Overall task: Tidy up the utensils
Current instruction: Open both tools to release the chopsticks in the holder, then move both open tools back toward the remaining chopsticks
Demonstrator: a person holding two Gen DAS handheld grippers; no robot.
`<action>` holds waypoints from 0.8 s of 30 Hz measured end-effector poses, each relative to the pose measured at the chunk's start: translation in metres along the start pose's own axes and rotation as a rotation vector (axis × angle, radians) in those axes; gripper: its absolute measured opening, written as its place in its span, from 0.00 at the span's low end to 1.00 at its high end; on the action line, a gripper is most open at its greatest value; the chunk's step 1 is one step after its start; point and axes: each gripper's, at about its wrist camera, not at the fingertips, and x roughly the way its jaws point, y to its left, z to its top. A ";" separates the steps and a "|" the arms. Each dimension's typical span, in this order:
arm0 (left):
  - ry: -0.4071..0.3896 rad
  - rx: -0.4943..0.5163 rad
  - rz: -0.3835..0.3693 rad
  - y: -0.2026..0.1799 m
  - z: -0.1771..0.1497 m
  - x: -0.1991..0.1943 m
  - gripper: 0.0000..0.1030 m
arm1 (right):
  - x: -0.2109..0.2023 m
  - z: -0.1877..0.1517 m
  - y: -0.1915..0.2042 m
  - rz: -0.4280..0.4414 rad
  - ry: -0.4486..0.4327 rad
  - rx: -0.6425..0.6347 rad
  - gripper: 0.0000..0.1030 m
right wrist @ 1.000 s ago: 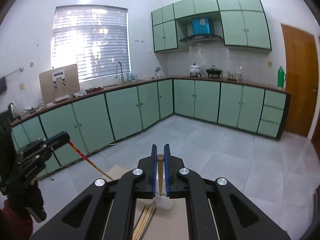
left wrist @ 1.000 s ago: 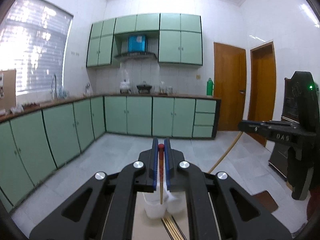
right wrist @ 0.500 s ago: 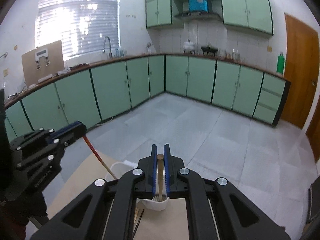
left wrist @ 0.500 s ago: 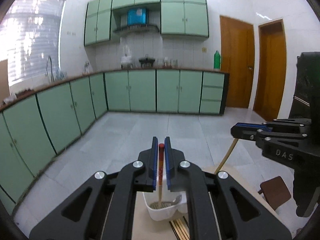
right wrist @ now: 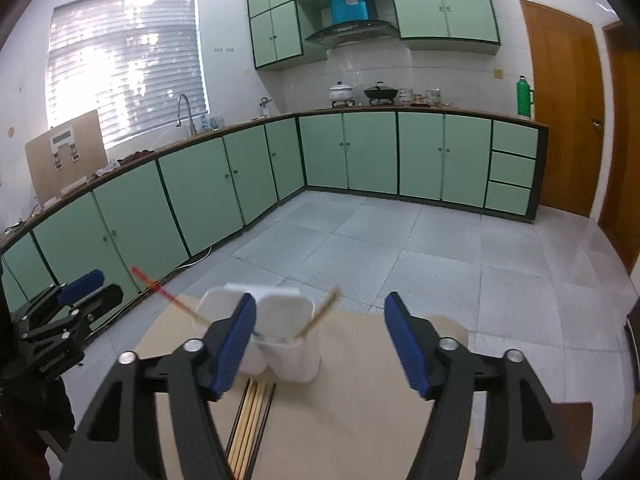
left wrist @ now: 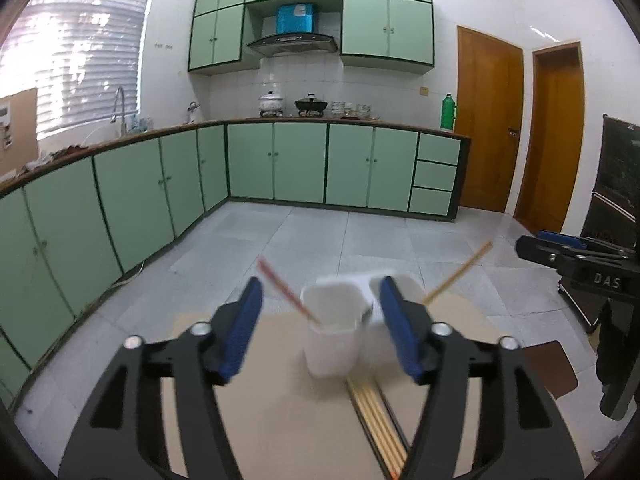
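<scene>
the red-tipped chopstick [left wrist: 286, 294] leans in the left white cup [left wrist: 332, 330] and the plain chopstick [right wrist: 318, 316] in the right cup [right wrist: 290, 338], near the worktop's [left wrist: 280, 420] far edge. both claws, left claw [left wrist: 320, 330] and right claw [right wrist: 320, 342], have just been opening and gape empty, the sticks let go. more chopsticks [left wrist: 378, 424] lie behind the cups.

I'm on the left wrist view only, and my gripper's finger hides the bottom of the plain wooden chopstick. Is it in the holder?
Observer: Yes. The right wrist view shows the plain wooden chopstick leaning inside a compartment of the white holder.
Operator: And the right gripper, open or shut?
Observer: The right gripper is open. Its jaws have just been opening, and the pads touch nothing.
</scene>
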 end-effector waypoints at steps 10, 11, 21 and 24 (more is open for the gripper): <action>0.183 -0.025 0.026 0.006 -0.107 -0.023 0.72 | -0.012 -0.125 0.016 -0.025 0.122 0.059 0.76; 0.216 -0.037 0.027 0.008 -0.120 -0.022 0.72 | -0.012 -0.134 0.017 -0.032 0.135 0.059 0.76; 0.377 -0.039 0.048 0.006 -0.183 -0.018 0.72 | -0.010 -0.202 0.044 -0.021 0.256 0.045 0.72; 0.402 -0.035 0.053 0.005 -0.190 -0.018 0.72 | -0.011 -0.213 0.055 -0.014 0.283 0.026 0.68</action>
